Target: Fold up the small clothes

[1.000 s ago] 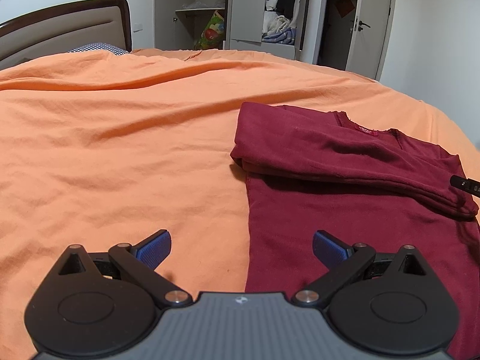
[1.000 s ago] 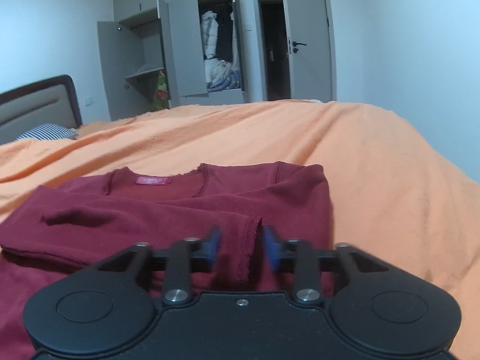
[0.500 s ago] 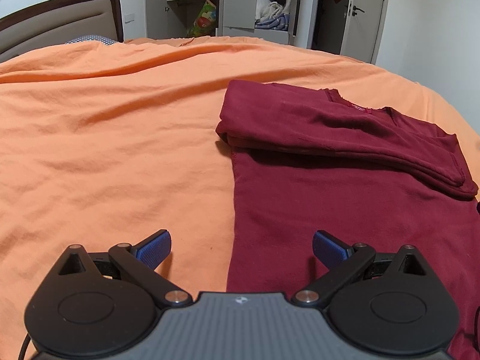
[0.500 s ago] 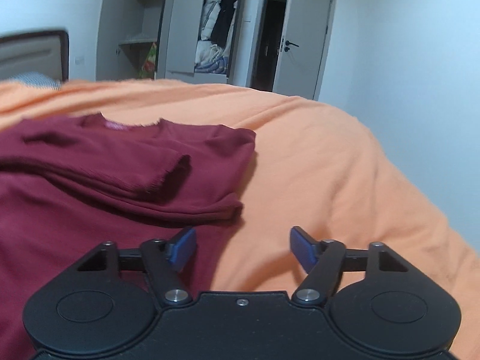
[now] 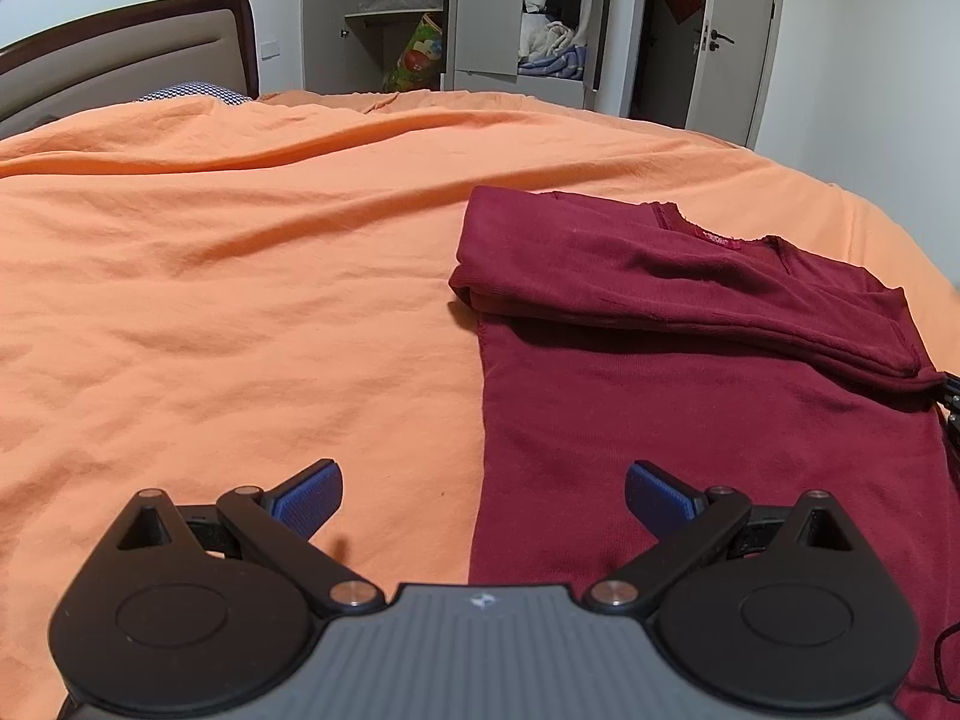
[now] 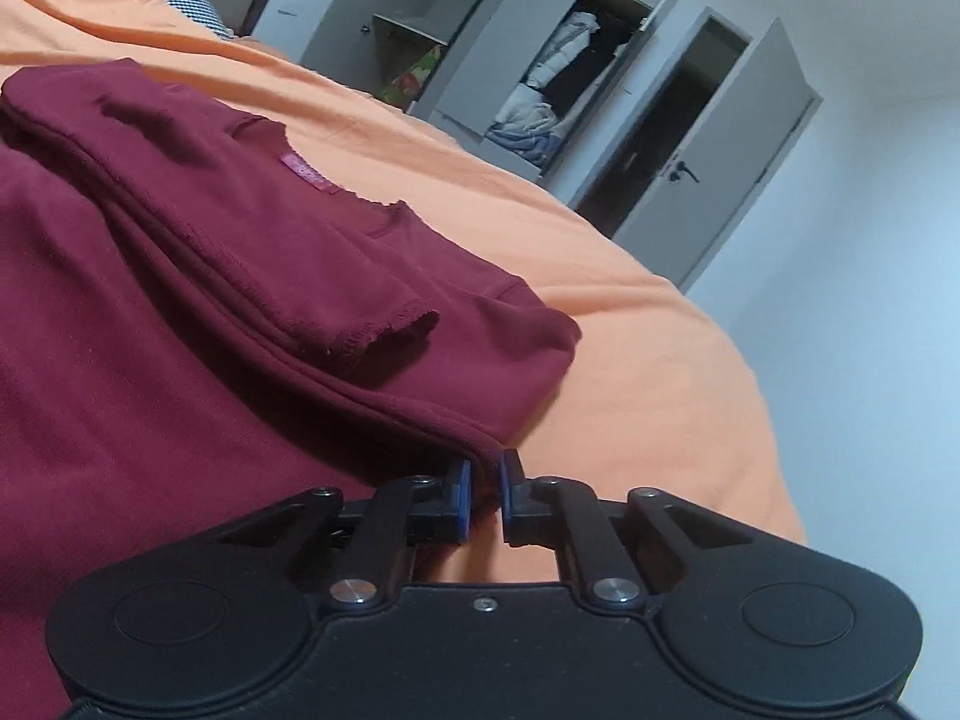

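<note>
The maroon top (image 5: 690,396) lies flat on the right part of the bed (image 5: 240,300), reaching toward its right edge, both sleeves laid across the chest, likely so the body can next be folded over them. The left tongs (image 5: 483,495) are spread wide and empty, straddling the top's left side edge near the hem without gripping it. The right tongs (image 6: 485,495) are pinched nearly closed on the top's right side edge, just below the sleeve fold (image 6: 384,330).
</note>
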`<state>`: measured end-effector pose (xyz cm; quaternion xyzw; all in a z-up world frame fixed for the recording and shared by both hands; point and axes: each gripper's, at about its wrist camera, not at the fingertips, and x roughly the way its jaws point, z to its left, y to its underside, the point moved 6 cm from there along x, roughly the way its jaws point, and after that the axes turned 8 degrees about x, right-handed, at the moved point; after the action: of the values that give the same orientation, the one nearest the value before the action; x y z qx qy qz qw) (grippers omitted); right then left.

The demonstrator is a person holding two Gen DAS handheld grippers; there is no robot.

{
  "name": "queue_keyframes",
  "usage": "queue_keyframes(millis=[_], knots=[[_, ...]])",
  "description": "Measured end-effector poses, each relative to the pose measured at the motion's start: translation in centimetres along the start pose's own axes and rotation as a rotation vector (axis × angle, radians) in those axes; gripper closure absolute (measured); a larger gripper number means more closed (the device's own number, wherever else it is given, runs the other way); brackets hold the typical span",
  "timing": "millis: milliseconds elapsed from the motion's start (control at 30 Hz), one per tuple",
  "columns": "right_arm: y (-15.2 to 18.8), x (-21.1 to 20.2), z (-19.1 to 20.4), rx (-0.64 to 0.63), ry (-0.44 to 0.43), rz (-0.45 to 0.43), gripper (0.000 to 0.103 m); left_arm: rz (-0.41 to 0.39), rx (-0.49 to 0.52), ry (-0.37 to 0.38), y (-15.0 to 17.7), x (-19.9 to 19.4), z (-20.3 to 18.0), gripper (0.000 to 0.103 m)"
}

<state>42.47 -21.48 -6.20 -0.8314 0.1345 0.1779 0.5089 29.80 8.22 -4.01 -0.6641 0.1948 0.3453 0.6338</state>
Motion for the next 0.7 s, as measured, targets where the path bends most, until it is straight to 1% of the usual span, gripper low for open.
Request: queue_keyframes(millis=[33, 167, 200, 267, 300, 367, 400, 467, 500, 533, 567, 600, 667, 700], knots=[[0.0, -0.2, -0.2, 0.026, 0.004, 0.003, 0.095, -0.003, -0.001, -0.004, 0.0, -0.2, 0.1, 0.000], [0.3, -0.5, -1.5, 0.213, -0.018, 0.040, 0.096, -0.022, -0.012, -0.039, -0.3, -1.3, 1.3, 0.001], [0.5, -0.4, -1.7, 0.247, -0.022, 0.053, 0.096, -0.029, -0.017, -0.047, -0.4, -1.6, 1.7, 0.001], [1.0, -0.3, -1.9, 0.296, -0.019, 0.094, 0.099, -0.038, -0.028, -0.057, -0.4, -2.1, 2.4, 0.001], [1.5, -0.4, -2.1, 0.323, -0.024, 0.113, 0.097, -0.037, -0.030, -0.059, -0.3, -2.3, 2.7, 0.000], [2.0, -1.3, -2.6, 0.398, -0.058, 0.116, 0.087, -0.031, -0.026, -0.045, 0.2, -2.7, 2.9, 0.000], [2.2, -1.9, -2.8, 0.420, -0.066, 0.113, 0.084, -0.029, -0.024, -0.034, 0.6, -2.8, 3.0, 0.000], [2.5, -3.8, -2.9, 0.431, -0.080, 0.098, 0.066, -0.025, -0.019, -0.005, 1.5, -3.1, 3.0, 0.000], [2.7, -4.9, -2.8, 0.432, -0.084, 0.088, 0.063, -0.021, -0.014, 0.014, 2.1, -3.3, 2.9, 0.000], [3.0, -6.1, -2.7, 0.438, -0.098, 0.082, 0.054, -0.015, -0.010, 0.031, 2.7, -3.3, 2.8, 0.000], [3.5, -7.8, -2.5, 0.450, -0.119, 0.077, 0.045, -0.008, -0.008, 0.049, 3.4, -3.4, 2.7, 0.001], [4.0, -9.1, -2.3, 0.464, -0.143, 0.071, 0.042, 0.001, -0.008, 0.069, 4.1, -3.4, 2.6, 0.000], [4.9, -11.7, -1.8, 0.494, -0.195, 0.062, 0.027, 0.022, -0.007, 0.116, 5.4, -3.6, 2.4, 0.001], [5.4, -12.9, -1.5, 0.508, -0.221, 0.061, 0.024, 0.030, -0.006, 0.140, 6.1, -3.7, 2.3, 0.001]])
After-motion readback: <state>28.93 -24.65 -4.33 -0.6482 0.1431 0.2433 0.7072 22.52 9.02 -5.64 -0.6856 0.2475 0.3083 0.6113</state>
